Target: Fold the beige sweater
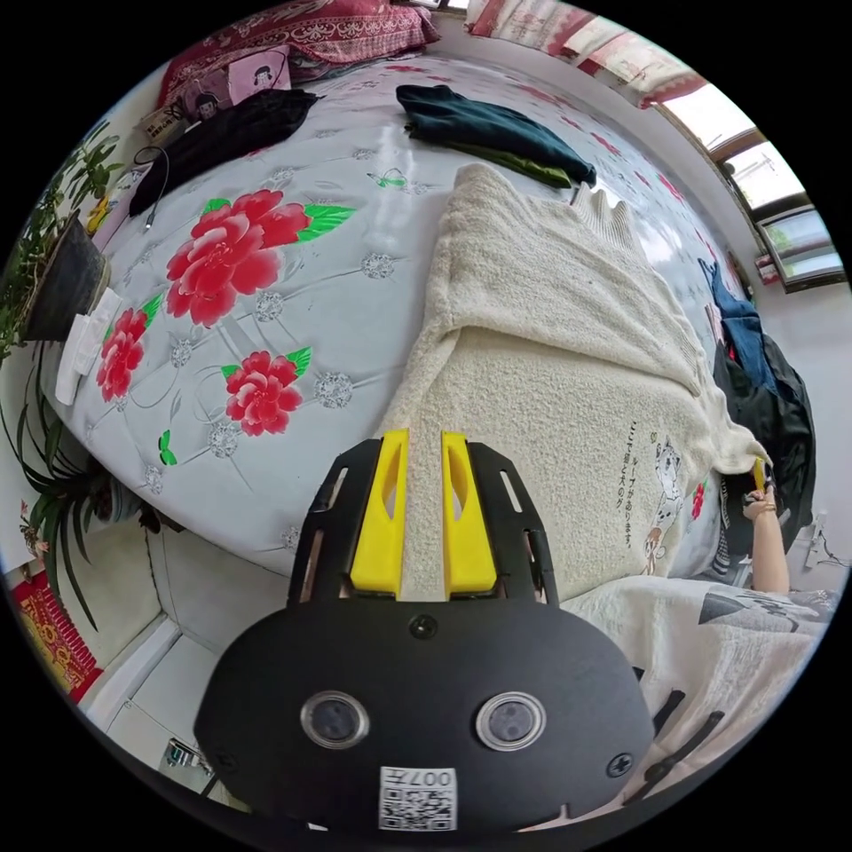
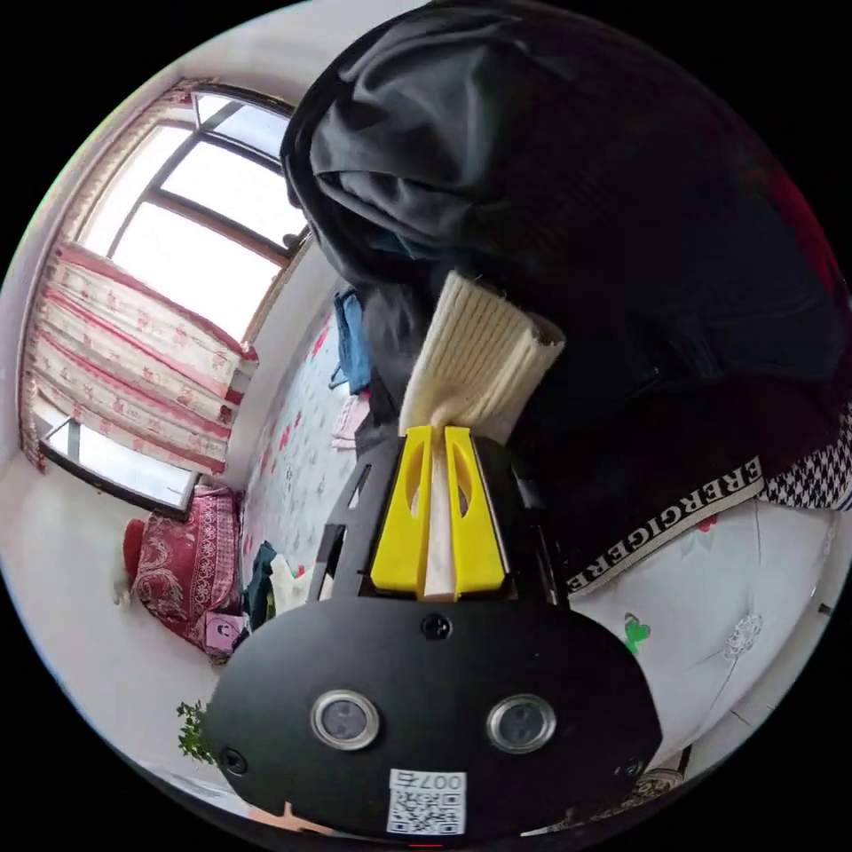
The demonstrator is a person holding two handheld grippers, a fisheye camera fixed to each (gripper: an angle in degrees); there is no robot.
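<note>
Right gripper view: hand-held gripper (image 2: 438, 435) pinching ribbed cream sweater cuff (image 2: 479, 355)

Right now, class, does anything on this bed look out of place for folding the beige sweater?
Yes. The beige sweater lies askew with its upper part bunched over itself, and a dark clothes heap crowds its far edge.

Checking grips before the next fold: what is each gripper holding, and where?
Both hold the beige sweater: the left gripper pinches its bottom edge, the right gripper clamps its ribbed cuff.
</note>
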